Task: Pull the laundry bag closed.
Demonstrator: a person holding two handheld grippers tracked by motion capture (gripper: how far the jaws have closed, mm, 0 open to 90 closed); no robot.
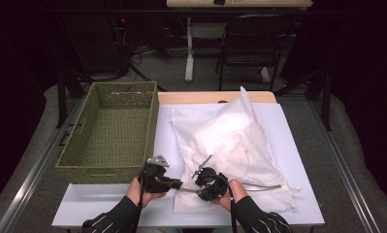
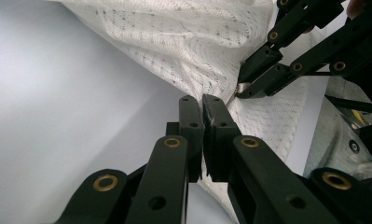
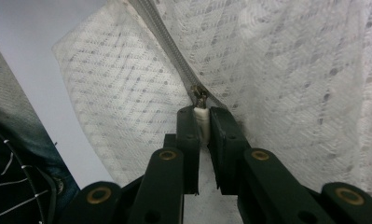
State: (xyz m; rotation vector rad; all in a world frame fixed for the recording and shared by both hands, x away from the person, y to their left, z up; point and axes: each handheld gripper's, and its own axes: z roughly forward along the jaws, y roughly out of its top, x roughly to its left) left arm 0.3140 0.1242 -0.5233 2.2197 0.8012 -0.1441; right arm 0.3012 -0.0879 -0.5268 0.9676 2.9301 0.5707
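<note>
A white mesh laundry bag (image 1: 227,136) lies on the white table (image 1: 108,204), its zipper (image 1: 259,187) running along the near edge. My left gripper (image 1: 180,184) is shut on the bag's near left edge (image 2: 249,116), with fabric pinched between its fingertips (image 2: 191,112). Just to its right, my right gripper (image 1: 201,190) is shut on the small white zipper pull (image 3: 202,119) under the metal slider (image 3: 200,93). In the right gripper view the zipper (image 3: 160,32) climbs to the upper left. In the left gripper view the right gripper (image 2: 242,88) holds the pull close by.
A green woven basket (image 1: 99,174) stands empty on the table's left half, right beside the bag. A wooden board (image 1: 201,97) shows at the table's far edge. Behind the table are a dark chair (image 1: 254,43) and a white desk leg (image 1: 188,48).
</note>
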